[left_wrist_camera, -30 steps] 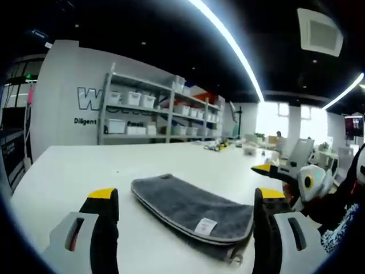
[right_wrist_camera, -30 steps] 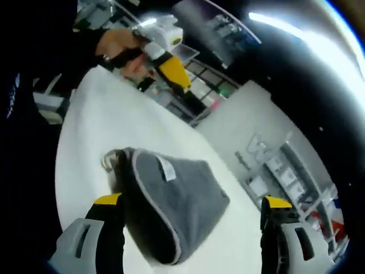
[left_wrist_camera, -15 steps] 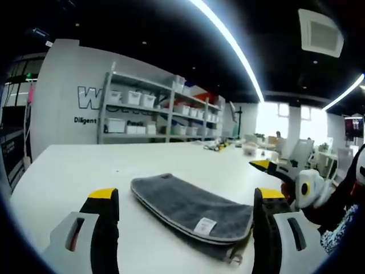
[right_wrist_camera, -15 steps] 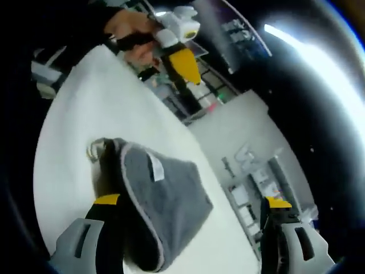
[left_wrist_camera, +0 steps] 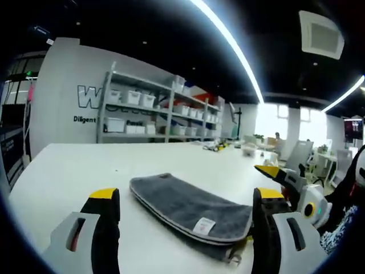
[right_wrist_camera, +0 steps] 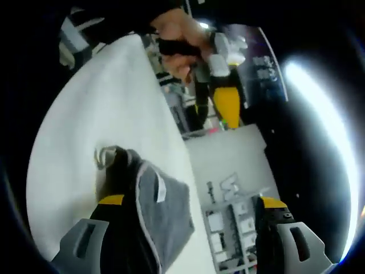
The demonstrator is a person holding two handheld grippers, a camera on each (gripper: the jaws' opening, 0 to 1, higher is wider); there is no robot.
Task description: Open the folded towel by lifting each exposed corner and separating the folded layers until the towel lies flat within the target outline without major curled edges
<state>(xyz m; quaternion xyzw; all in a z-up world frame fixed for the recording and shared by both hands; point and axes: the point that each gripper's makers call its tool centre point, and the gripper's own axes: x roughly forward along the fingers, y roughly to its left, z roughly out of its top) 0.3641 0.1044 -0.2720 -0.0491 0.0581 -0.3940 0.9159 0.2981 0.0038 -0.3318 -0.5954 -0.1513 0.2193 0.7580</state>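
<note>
We start with the desk (left_wrist_camera: 68, 165), a broad white top that carries the grey towel (left_wrist_camera: 188, 204), folded into a flat stack with pale piping along its edge. We see no target outline on the desk, so we judge placement from the towel alone. The towel lies just ahead of the left gripper (left_wrist_camera: 181, 197), whose jaws stand spread wide and hold nothing. The right gripper (right_wrist_camera: 191, 201) hangs over the towel's near end, rolled well over, its jaws also wide apart and empty.

The step in hand looks to us like choosing a corner to lift. We would go for the end with the white label (left_wrist_camera: 203, 226) and the small hanging loop (left_wrist_camera: 232, 258), where the layers show as separate edges. To do it well, we should pinch only the top layer, low and close to the piping, while the other gripper pins the layers beneath.
</note>
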